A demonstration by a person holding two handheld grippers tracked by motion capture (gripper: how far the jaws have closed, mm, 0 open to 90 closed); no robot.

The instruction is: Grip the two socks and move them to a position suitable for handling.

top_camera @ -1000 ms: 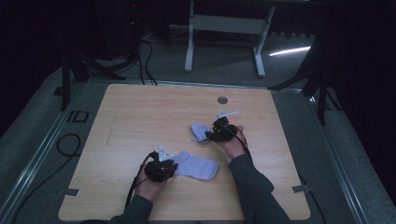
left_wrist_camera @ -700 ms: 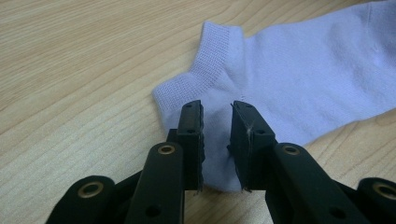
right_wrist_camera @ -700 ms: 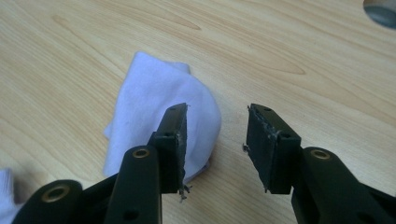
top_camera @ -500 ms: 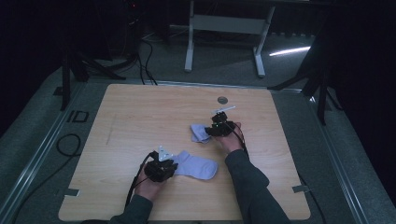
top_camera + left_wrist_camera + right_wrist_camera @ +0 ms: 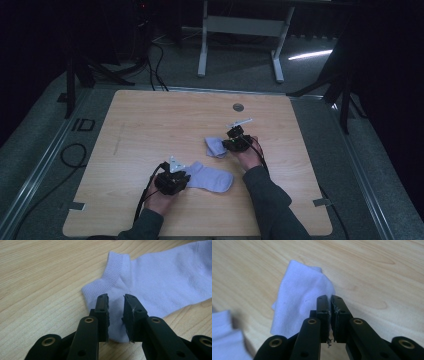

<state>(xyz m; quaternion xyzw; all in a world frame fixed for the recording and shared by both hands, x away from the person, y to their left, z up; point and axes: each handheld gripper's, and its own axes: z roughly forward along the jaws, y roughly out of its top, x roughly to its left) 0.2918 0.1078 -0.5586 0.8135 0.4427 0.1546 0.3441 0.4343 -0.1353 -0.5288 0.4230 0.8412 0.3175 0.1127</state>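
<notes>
While looking along the black jaws from the right gripper view, finds the right hand-held gripper [image 5: 329, 298] pinched almost flat on the near edge of a crumpled sock [image 5: 297, 295], having just been closing, with pale lilac fabric and a few loose threads caught between the pads. Probably taken by the edge so as to lift or unfold it. Turning to the left gripper view, finds the left hand-held gripper [image 5: 116, 296] narrow but not closed, tips down on the heel end of a flat sock [image 5: 162, 277], just below the ribbed cuff, with fabric showing in the gap; cannot tell whether pinching a small fold or merely pressing down. Likely placed there to pin that sock in place. Moving outward to the high view, places both socks near the middle of a light wooden counter [image 5: 150, 125], flat one toward the near edge at left, crumpled one farther back at right, close together but apart. Shows also what the close views lack: dark sleeves coming in from the bottom, trailing cables, dark floor and a grey frame beyond. Gives, in return, no clear look at either grip, settled instead by the gripper views, along with the cuff's ribbing and the wood grain.
</notes>
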